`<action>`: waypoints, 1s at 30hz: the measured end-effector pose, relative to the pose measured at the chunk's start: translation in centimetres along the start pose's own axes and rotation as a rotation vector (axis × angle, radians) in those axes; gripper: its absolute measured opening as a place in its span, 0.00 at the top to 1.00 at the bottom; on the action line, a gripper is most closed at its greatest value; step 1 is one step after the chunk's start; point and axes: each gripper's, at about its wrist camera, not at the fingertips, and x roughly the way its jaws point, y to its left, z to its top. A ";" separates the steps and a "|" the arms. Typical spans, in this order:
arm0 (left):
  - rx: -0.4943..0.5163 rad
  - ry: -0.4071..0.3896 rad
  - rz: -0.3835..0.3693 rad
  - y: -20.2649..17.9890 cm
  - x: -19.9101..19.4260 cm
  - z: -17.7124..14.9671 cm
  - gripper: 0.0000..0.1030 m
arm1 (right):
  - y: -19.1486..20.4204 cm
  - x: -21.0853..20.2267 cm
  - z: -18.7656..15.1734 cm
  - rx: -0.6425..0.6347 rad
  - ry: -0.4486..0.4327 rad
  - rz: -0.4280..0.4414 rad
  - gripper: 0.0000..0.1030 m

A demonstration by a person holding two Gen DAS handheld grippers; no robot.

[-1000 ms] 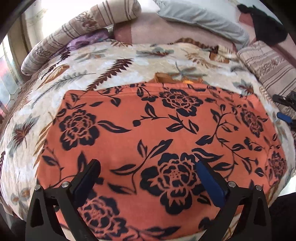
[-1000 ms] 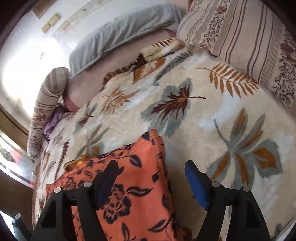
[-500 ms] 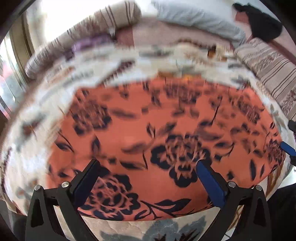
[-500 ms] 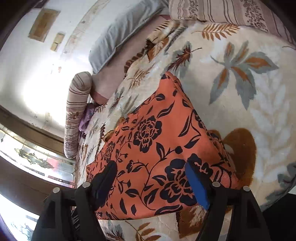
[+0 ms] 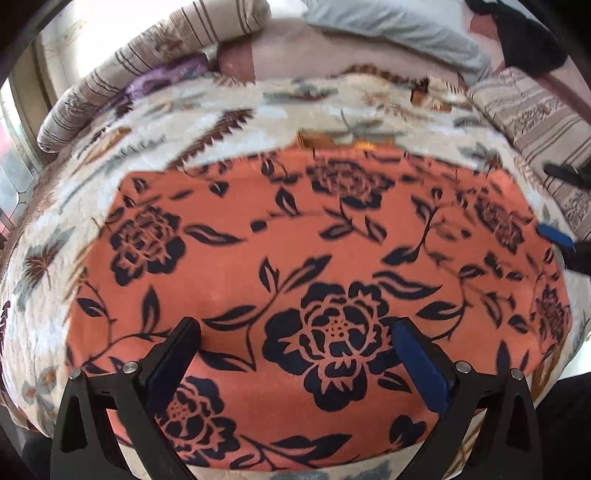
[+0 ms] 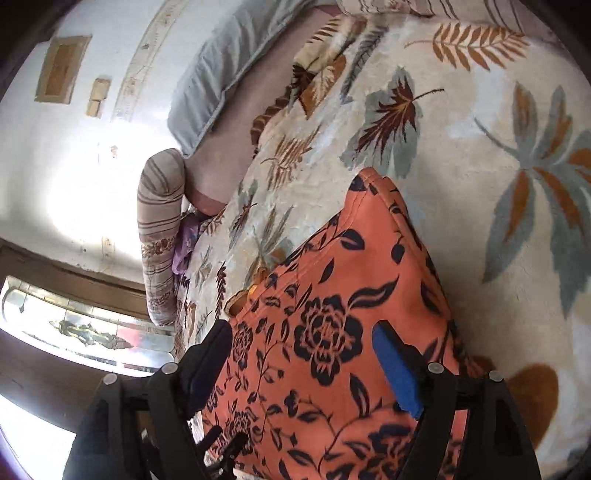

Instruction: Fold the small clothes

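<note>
An orange garment with black flowers lies flat on the leaf-patterned blanket. My left gripper is open and empty, hovering over the garment's near half. My right gripper is open and empty over the garment's right part; its blue pad also shows at the right edge of the left wrist view. The garment's far right corner lies flat on the blanket.
A striped bolster and a grey pillow lie at the back. A striped cushion is at the right, with a dark cloth behind it. A small purple item lies by the bolster. A window is left.
Both grippers swung back and then forward over the garment. The right gripper shifted from the garment's right edge to above its cloth. Both stayed open; the garment has not moved.
</note>
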 end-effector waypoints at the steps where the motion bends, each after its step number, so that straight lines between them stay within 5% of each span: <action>1: 0.002 -0.007 0.001 0.0 0.2 -0.1 0.00 | -1.0 1.2 0.8 0.024 0.020 -0.014 0.22; 4: 0.003 -0.014 -0.003 0.0 0.1 -0.2 0.00 | -2.6 2.1 2.9 0.111 -0.006 -0.013 0.22; 8: 0.007 -0.022 -0.006 0.0 0.4 -0.3 0.00 | -0.3 2.7 5.3 0.012 -0.046 0.010 0.22; 11: 0.011 -0.025 -0.016 0.0 0.6 -0.2 0.00 | -2.2 5.0 8.2 0.050 -0.035 -0.044 0.22; 15: 0.012 -0.015 -0.021 0.1 0.5 0.1 0.00 | -2.3 3.8 8.6 0.073 -0.090 0.010 0.22; 18: 0.009 -0.011 -0.007 0.0 0.1 0.3 0.00 | 0.2 0.9 5.8 -0.011 -0.088 0.014 0.22; 23: -0.013 -0.037 0.010 0.1 -1.7 -0.1 0.00 | 2.5 -5.2 -3.8 -0.118 -0.067 0.075 0.20; 30: -0.012 -0.089 -0.001 0.0 -5.0 -0.5 0.00 | -3.7 -6.8 -14.7 0.093 0.028 0.029 0.19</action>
